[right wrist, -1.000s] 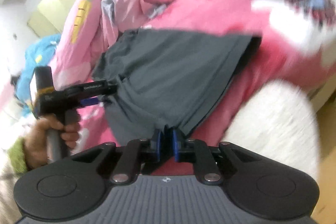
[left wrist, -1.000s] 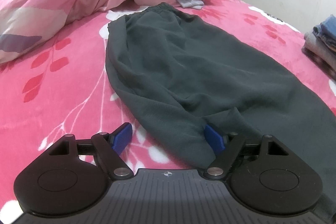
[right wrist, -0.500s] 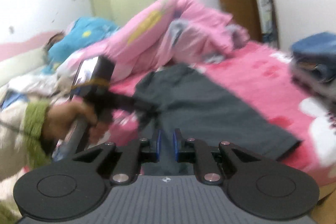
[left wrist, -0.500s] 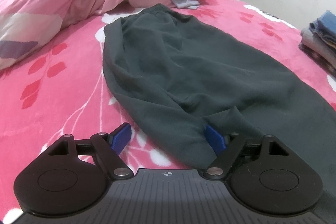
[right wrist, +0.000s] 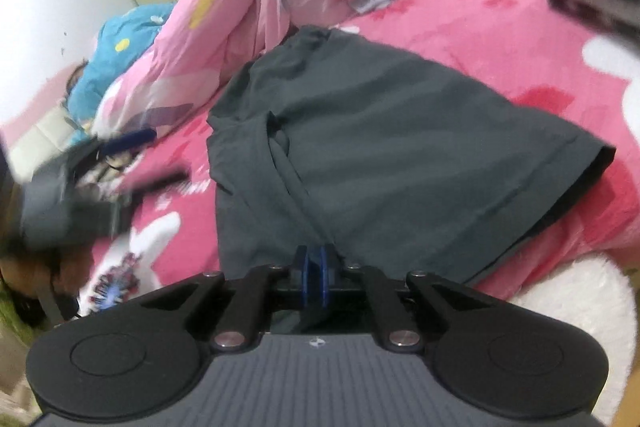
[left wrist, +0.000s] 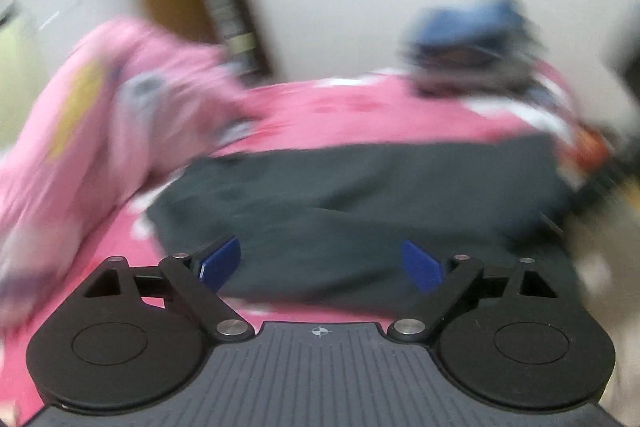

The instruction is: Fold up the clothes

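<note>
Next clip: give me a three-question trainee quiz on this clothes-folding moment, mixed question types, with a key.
1. True or false: the right gripper is shut on the dark grey trousers.
2. The left gripper is: A) open, B) shut on the trousers.
3. Fill in: the trousers lie on a ____ bedspread.

Key: 1 true; 2 A; 3 pink.

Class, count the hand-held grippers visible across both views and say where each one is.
2: the right hand-held gripper pinches the dark trousers at their near edge; the left hand-held gripper is open above them.
</note>
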`<state>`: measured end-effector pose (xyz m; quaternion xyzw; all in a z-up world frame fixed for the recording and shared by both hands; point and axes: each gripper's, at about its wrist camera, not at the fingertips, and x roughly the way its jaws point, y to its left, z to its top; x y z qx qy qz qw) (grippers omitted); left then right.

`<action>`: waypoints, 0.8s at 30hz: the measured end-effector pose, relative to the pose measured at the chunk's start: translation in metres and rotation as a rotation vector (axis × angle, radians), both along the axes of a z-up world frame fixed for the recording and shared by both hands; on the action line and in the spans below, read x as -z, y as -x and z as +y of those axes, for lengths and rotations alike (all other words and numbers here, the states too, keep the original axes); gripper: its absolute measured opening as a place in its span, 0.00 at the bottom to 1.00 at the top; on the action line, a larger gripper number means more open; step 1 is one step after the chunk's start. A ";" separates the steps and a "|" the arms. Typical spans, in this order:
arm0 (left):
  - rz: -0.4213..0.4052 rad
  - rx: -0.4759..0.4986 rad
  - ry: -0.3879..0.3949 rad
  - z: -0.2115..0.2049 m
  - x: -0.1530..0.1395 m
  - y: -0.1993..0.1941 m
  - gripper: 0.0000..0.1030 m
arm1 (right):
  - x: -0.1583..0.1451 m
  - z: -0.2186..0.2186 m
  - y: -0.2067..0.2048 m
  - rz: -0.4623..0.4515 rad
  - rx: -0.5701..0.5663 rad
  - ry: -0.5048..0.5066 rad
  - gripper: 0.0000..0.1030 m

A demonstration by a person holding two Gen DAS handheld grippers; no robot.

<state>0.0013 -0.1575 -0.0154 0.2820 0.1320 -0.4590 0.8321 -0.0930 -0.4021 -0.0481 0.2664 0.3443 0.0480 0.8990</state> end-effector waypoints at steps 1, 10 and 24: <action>-0.022 0.058 -0.037 -0.002 0.005 0.011 0.86 | 0.002 -0.004 -0.003 0.008 -0.002 -0.031 0.04; -0.163 0.370 -0.263 -0.026 0.040 0.043 0.73 | 0.012 -0.028 -0.015 0.065 -0.032 -0.198 0.04; -0.294 0.566 -0.347 -0.043 0.048 0.058 0.49 | 0.030 -0.051 -0.025 0.106 0.010 -0.434 0.07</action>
